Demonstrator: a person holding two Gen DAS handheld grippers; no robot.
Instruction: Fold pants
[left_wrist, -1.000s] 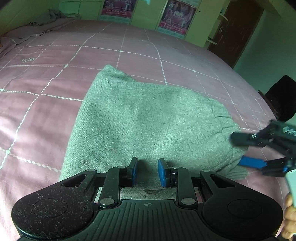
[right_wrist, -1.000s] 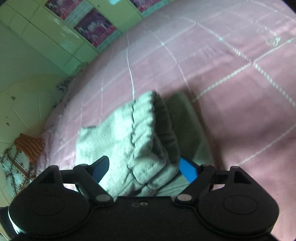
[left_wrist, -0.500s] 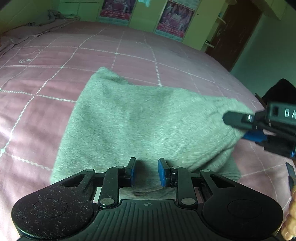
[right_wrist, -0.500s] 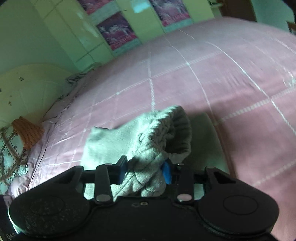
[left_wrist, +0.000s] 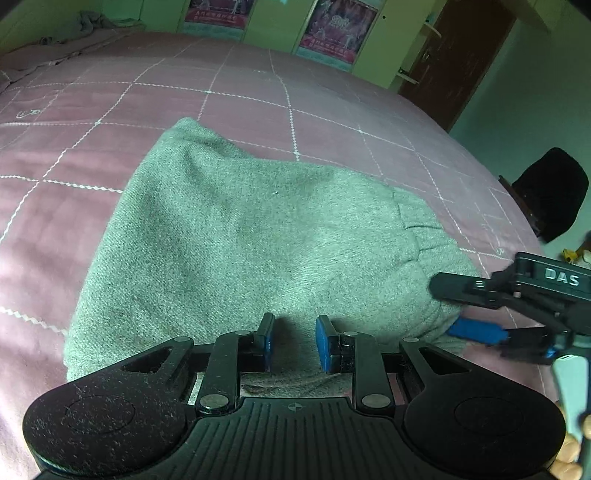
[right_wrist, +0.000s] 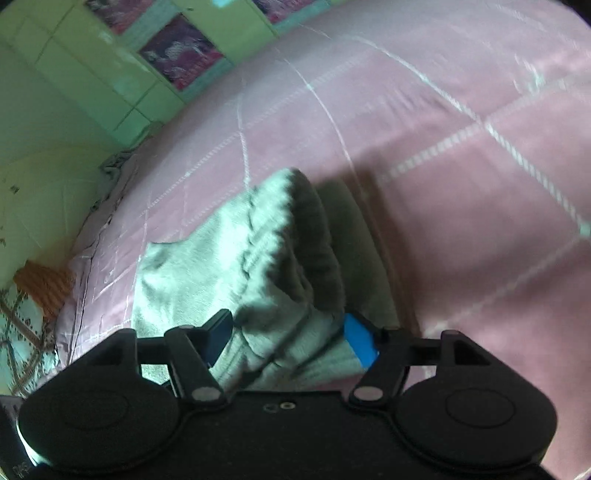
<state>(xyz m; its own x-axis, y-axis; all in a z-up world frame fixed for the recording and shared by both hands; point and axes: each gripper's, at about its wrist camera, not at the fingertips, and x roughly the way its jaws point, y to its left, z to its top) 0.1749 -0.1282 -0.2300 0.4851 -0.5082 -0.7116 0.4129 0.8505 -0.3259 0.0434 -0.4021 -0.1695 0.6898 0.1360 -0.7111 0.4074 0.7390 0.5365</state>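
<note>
The grey knit pants (left_wrist: 258, 240) lie folded on the pink bed. My left gripper (left_wrist: 293, 341) sits at their near edge, its blue pads a small gap apart with fabric between them. My right gripper (left_wrist: 448, 310) shows at the right of the left wrist view, one finger above and one below the ribbed waistband end. In the right wrist view the right gripper (right_wrist: 291, 338) has its jaws spread wide around the bunched waistband (right_wrist: 288, 251), not pinching it.
The pink quilted bedspread (left_wrist: 332, 122) with white stitched squares spreads all around. A dark chair (left_wrist: 550, 192) stands off the bed's right side. A brown door (left_wrist: 454, 59) and posters (left_wrist: 340, 33) are at the far wall. Crumpled bedding (left_wrist: 74, 33) lies far left.
My right gripper was shut on the waistband and lifting it half a second ago; now its jaws have opened wide and the waistband has dropped back lower. The left gripper has hardly moved.
</note>
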